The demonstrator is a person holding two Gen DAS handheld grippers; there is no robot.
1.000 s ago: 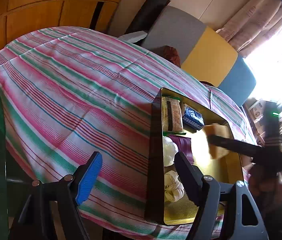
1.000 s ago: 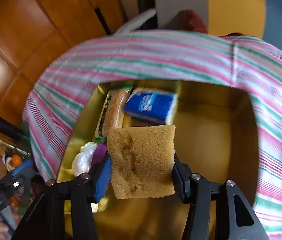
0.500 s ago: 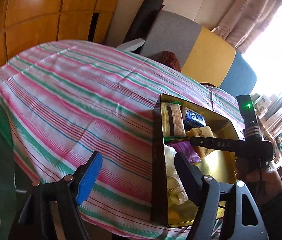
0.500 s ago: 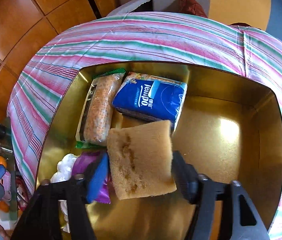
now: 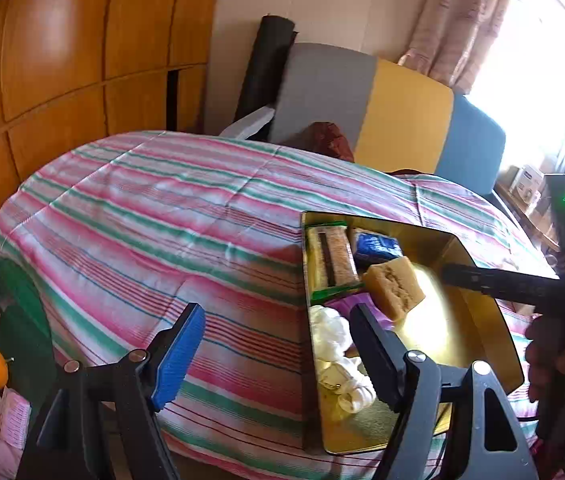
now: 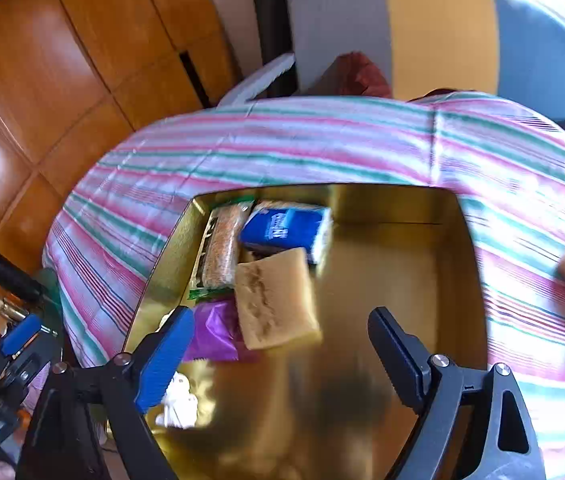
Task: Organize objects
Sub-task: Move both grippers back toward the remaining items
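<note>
The table (image 5: 154, 216), under its pink-and-green striped cloth, is lying bare across most of its top; nothing loose is showing on it in either wrist view, so the gathering looks to be nearly finished, though the near edge and far right are falling outside the frames. The gold tray (image 6: 446, 280) is sitting at the table's near right side and is holding everything visible, packed along its left wall while its right half is shining empty. Inside it, going by size: the sponge (image 6: 274, 300) is resting flat, overlapping the purple wrapper (image 6: 210, 332) and touching the blue tissue pack (image 6: 282, 228) behind it; the long snack bar (image 6: 222, 248) is lying along the left wall; the white bundle (image 5: 334, 332) is sitting at the near-left corner. The right gripper (image 6: 278, 352) is hanging just above the tray with its jaws spread wide, having just been opening, and nothing is sitting between them, the sponge lying beyond the fingertips. The left gripper (image 5: 278, 344) is hovering over the table beside the tray's left wall, jaws standing wide and gripping nothing. Judging from this, the sponge is placed; what is left, if anything, is lying out of view.
</note>
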